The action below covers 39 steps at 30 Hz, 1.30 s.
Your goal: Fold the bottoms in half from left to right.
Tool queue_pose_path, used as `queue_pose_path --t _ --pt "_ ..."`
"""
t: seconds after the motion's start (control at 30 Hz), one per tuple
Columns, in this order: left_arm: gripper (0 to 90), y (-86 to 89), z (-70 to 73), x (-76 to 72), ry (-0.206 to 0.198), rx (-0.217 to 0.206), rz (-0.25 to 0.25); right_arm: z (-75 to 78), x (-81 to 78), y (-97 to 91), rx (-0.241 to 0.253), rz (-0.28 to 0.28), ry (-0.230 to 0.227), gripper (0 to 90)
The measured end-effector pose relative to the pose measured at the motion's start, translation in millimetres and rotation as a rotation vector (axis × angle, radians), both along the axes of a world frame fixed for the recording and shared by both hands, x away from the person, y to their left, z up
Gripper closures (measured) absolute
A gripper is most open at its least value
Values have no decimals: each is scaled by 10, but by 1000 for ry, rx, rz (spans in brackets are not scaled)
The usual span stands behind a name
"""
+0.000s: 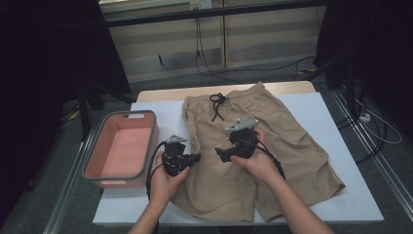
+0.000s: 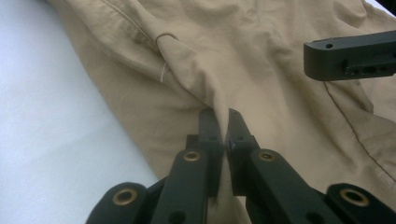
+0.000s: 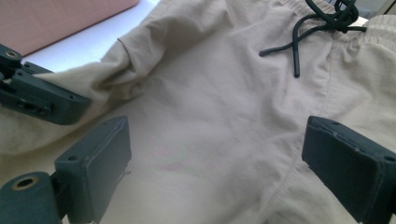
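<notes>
Left gripper point(image 2: 223, 122) is pinching the left edge of the khaki shorts point(image 1: 253, 146), which lie flat mid-table right of the pink bin point(image 1: 122, 146). Right gripper point(image 3: 215, 163) hovers over the middle, jaws spread, empty. I'd grab a matching edge, lift both evenly, avoid the drawstring point(image 1: 217, 105).
</notes>
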<state>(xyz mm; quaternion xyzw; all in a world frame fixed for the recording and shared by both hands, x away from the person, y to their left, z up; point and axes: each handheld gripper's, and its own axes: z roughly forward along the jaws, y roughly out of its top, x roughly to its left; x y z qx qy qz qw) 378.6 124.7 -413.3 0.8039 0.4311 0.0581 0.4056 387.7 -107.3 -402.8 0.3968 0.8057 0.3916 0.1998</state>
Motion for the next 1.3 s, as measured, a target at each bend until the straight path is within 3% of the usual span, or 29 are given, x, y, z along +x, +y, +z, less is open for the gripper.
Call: queue_pose_path --t 0.57,0.97,1.3 --pt "881 -49 -6 -11 -7 -3 -6 28 77 134 -2 -7 -3 73" --pt "881 -73 -16 -9 -12 -11 -9 52 137 201 35 -23 0 73" --pt "881 -79 -14 -8 -15 -19 -8 72 179 262 34 -30 0 78"
